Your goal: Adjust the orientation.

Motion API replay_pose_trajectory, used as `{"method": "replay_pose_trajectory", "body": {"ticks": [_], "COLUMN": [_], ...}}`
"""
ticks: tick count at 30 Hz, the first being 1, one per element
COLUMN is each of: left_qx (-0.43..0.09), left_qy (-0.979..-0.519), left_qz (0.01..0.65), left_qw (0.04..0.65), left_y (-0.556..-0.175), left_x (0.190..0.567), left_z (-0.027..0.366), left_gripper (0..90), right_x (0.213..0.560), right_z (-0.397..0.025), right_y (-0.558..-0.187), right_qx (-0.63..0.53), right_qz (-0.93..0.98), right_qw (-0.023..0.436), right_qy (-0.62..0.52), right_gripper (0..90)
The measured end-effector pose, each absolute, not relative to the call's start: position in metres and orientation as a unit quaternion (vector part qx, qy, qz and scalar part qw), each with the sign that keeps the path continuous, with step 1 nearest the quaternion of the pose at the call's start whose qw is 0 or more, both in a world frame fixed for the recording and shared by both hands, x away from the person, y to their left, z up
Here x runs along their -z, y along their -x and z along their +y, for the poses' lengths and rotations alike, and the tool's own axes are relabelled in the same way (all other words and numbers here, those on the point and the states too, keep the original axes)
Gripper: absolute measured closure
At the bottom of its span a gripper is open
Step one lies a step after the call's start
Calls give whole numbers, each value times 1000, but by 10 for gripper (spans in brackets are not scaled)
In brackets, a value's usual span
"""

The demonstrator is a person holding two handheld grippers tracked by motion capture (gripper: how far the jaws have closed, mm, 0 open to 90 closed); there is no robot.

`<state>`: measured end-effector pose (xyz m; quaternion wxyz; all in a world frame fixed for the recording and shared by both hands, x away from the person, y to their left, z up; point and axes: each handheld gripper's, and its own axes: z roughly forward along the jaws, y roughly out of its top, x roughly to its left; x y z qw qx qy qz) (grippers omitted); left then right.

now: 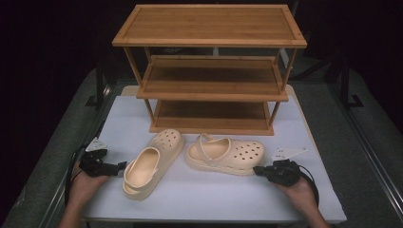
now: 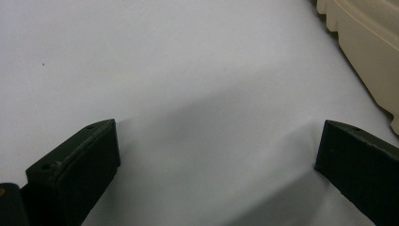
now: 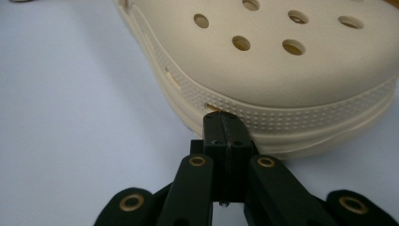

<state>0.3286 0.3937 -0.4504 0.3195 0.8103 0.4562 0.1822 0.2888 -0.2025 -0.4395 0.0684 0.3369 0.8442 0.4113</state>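
Right gripper [image 1: 259, 170] sits with its jaws pressed flat together and nothing between them, its tip just at the toe-side sole of the right clog [image 1: 225, 154], which lies on the white table [image 1: 199, 190] in front of the wooden shoe rack [image 1: 209, 71]. Left gripper [image 1: 121, 166] rests low on the table with its jaws spread wide over bare surface, just beside the heel end of the left clog [image 1: 152, 164], which lies angled toward the near left.
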Motion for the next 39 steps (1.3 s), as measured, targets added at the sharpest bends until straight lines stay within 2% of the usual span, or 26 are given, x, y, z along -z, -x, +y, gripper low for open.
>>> {"method": "replay_pose_trajectory", "body": {"ticks": [13,15,16,25,32,39], "left_qx": [-182,-182,-182,-182,-182,-182], "left_qy": [-810,-810,-810,-810,-810,-811], "left_qz": [456,456,456,456,456,456], "left_qw": [320,320,320,320,320,320], "left_y": [-329,-329,-329,-329,-329,-329], "left_x": [450,450,450,450,450,450], "left_z": [394,394,394,394,394,394], "left_gripper": [0,0,0,0,0,0], "right_x": [437,438,438,435,411,385], "right_z": [-205,-206,-207,-204,-190,-139], "right_y": [-327,-332,-334,-328,-319,-324], "right_qx": [-399,-404,-408,-400,-453,-485], "right_qz": [836,835,833,838,822,826], "right_qw": [96,88,78,93,80,50], "right_qy": [-366,-364,-365,-360,-335,-284], "right_gripper": [900,900,900,895,784,691]}}
